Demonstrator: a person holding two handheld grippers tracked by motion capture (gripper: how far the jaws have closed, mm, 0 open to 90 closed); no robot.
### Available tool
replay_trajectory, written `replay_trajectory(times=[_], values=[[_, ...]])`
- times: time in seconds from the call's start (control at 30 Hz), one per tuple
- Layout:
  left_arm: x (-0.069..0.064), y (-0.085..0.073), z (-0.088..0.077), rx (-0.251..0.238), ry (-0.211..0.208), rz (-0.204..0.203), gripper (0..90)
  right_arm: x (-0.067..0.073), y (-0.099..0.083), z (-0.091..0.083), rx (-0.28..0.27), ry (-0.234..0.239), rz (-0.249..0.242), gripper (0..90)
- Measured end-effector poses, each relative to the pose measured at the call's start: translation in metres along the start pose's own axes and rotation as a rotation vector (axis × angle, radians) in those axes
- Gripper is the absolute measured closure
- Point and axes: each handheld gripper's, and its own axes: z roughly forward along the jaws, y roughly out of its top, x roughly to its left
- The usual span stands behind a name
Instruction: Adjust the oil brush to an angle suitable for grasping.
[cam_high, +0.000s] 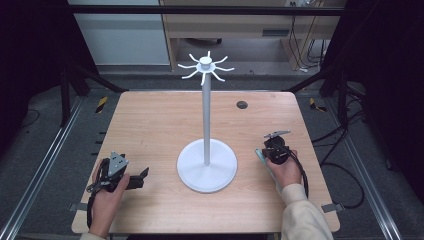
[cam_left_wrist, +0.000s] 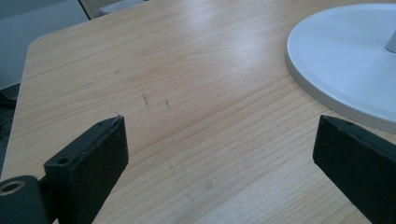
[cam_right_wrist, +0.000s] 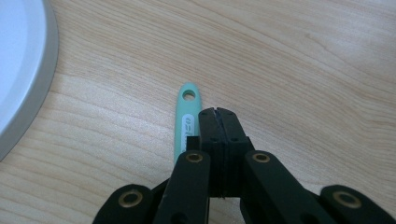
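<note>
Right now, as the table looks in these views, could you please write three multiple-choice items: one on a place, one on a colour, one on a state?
1. Where is the white stand?
A. between the two grippers
B. on the floor
C. lying on its side
2. What colour is the handle beside the right gripper?
A. red
B. mint green
C. black
3. How are the left gripper jaws?
A. shut
B. shut on the stand
C. open

1 A, its base lies between them; 2 B, it shows pale green; 3 C, bare table shows between them.
</note>
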Motion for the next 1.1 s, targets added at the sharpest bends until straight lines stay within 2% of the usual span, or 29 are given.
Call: replay_trajectory(times=[0.23,0.37,0.6,0.63,0.8,1.1], values=[[0.000,0.000,0.000,0.001,-0.001,0.001,2.9,0.000,0.000,0.002,0.009,0.012,-0.001,90.0],[-0.001,0.000,0.000,-0.001,-0.001,0.000,2.9,0.001,-0.001,0.001,0.009,0.039,-0.008,90.0],[-0.001,0.000,0.000,0.003,-0.001,0.005,2.9,0.011,-0.001,-0.001,0.018,0.139,-0.056,90.0],[0.000,0.000,0.000,0.003,-0.001,0.005,2.9,0.016,-0.001,-0.002,0.027,0.166,-0.071,90.0],[0.000,0.000,0.000,-0.001,0.000,0.000,2.9,0.025,-0.002,-0.004,0.038,0.205,-0.113,90.0],[0.000,0.000,0.000,0.000,-0.001,0.000,2.9,0.035,-0.003,-0.008,0.059,0.236,-0.157,90.0]])
